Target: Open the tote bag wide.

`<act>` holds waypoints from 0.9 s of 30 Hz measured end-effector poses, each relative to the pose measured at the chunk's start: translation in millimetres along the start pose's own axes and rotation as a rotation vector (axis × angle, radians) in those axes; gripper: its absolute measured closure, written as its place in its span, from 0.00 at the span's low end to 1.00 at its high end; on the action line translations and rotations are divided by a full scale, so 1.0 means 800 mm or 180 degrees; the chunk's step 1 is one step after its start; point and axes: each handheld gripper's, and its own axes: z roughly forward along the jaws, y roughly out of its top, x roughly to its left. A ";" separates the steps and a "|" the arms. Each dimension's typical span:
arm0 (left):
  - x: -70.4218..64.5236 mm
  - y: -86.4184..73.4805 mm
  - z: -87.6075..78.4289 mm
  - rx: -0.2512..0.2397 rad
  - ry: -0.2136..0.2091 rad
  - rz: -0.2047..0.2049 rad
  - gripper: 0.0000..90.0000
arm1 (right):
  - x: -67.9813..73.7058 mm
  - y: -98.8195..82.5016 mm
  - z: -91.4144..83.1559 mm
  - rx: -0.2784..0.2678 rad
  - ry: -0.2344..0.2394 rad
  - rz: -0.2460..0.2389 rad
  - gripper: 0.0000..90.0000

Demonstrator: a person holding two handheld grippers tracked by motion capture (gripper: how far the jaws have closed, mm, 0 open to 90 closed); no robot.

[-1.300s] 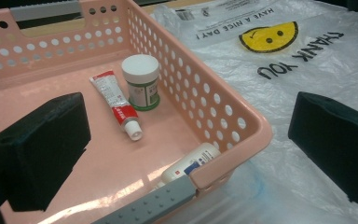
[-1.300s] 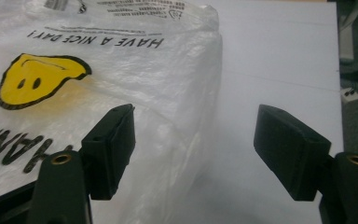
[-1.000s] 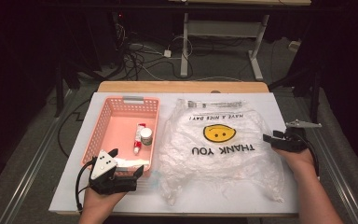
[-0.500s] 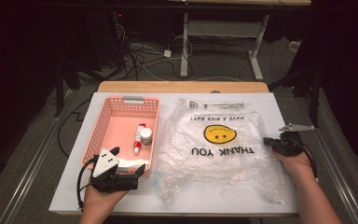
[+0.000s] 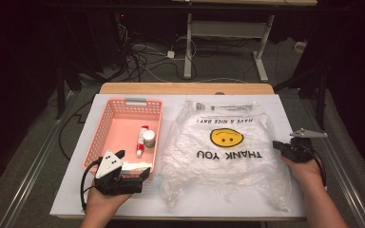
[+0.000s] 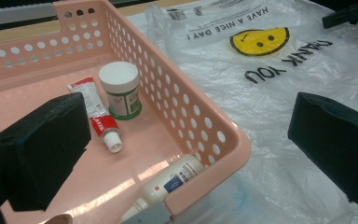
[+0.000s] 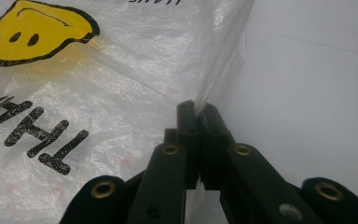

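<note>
Where bag point(image 7: 121, 93) edge pinched: right tool point(image 7: 199, 112).

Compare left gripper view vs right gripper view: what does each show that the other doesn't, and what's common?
Left gripper view: the pink basket with a white-capped jar, a red-and-white tube and a white bottle inside; the left tool stands open, one pad over the basket floor, the other over the bag.

Right gripper view: the right tool shut on the bag's edge, bare white tabletop beside it.

Both: the clear plastic bag with its yellow smiley and THANK YOU print.
</note>
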 end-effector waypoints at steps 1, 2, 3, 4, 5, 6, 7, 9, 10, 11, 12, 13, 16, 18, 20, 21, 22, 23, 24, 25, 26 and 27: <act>0.000 0.000 0.000 -0.0003 0.0003 0.0007 0.00 | 0.000 -0.001 -0.002 0.0005 -0.0016 0.0009 1.00; 0.001 0.001 0.001 0.0014 0.0007 0.0019 0.00 | -0.001 -0.003 -0.004 0.0000 -0.0028 0.0018 1.00; 0.001 0.001 0.002 0.0028 0.0007 0.0019 0.00 | -0.002 -0.004 -0.006 -0.0015 -0.0037 0.0035 1.00; 0.001 0.001 0.002 0.0028 0.0007 0.0019 0.00 | -0.003 -0.005 -0.008 -0.0026 -0.0038 0.0047 1.00; 0.002 0.002 0.003 0.0041 0.0010 0.0023 0.00 | -0.005 -0.007 -0.011 -0.0046 -0.0037 0.0066 1.00; 0.003 0.002 0.004 0.0059 0.0026 0.0018 0.00 | -0.005 -0.008 -0.013 -0.0059 -0.0036 0.0089 1.00; 0.004 0.003 0.005 0.0052 0.0030 0.0010 0.00 | -0.006 -0.010 -0.015 -0.0060 -0.0041 0.0104 1.00; 0.005 0.003 0.004 0.0021 0.0051 -0.0002 0.00 | -0.007 -0.013 -0.019 -0.0074 -0.0037 0.0118 1.00; 0.005 0.003 0.004 0.0021 0.0051 -0.0002 0.00 | -0.007 -0.013 -0.019 -0.0074 -0.0037 0.0118 1.00; 0.006 0.004 0.004 0.0015 0.0040 -0.0038 0.00 | -0.007 -0.014 -0.021 -0.0091 -0.0045 0.0134 1.00; 0.006 0.005 0.004 0.0007 0.0041 -0.0053 0.00 | -0.007 -0.016 -0.024 -0.0089 -0.0049 0.0146 1.00; 0.007 0.006 0.004 -0.0014 0.0063 -0.0041 0.00 | -0.007 -0.019 -0.027 -0.0056 -0.0062 0.0106 1.00; 0.011 0.012 0.005 0.0029 0.0092 -0.0096 0.00 | -0.005 -0.026 -0.033 -0.0037 -0.0084 0.0117 1.00; 0.010 0.010 0.005 0.0038 0.0136 -0.0017 0.00 | -0.005 -0.032 -0.039 -0.0046 -0.0087 0.0165 1.00; 0.010 0.008 0.005 0.0031 0.0140 -0.0003 0.00 | -0.005 -0.038 -0.047 -0.0059 -0.0104 0.0202 1.00; 0.010 0.005 0.004 0.0001 0.0157 0.0012 0.00 | -0.005 -0.041 -0.051 -0.0068 -0.0121 0.0192 1.00; 0.008 0.002 0.004 -0.0045 0.0207 0.0035 0.00 | -0.004 -0.045 -0.056 -0.0051 -0.0126 0.0209 1.00; 0.008 -0.001 0.004 -0.0065 0.0210 0.0033 0.00 | -0.003 -0.049 -0.060 -0.0038 -0.0126 0.0222 0.99; 0.009 0.000 0.006 0.0023 0.0074 0.0002 0.00 | -0.001 -0.053 -0.065 -0.0036 -0.0123 0.0236 0.99; 0.009 0.000 0.006 0.0023 0.0074 0.0002 0.00 | -0.001 -0.053 -0.065 -0.0036 -0.0123 0.0236 0.99; 0.012 0.002 0.008 0.0074 0.0000 -0.0022 0.00 | 0.002 -0.060 -0.077 -0.0058 -0.0107 0.0277 0.98; 0.012 0.002 0.008 0.0074 0.0000 -0.0022 0.00 | 0.005 -0.063 -0.083 -0.0072 -0.0119 0.0284 0.98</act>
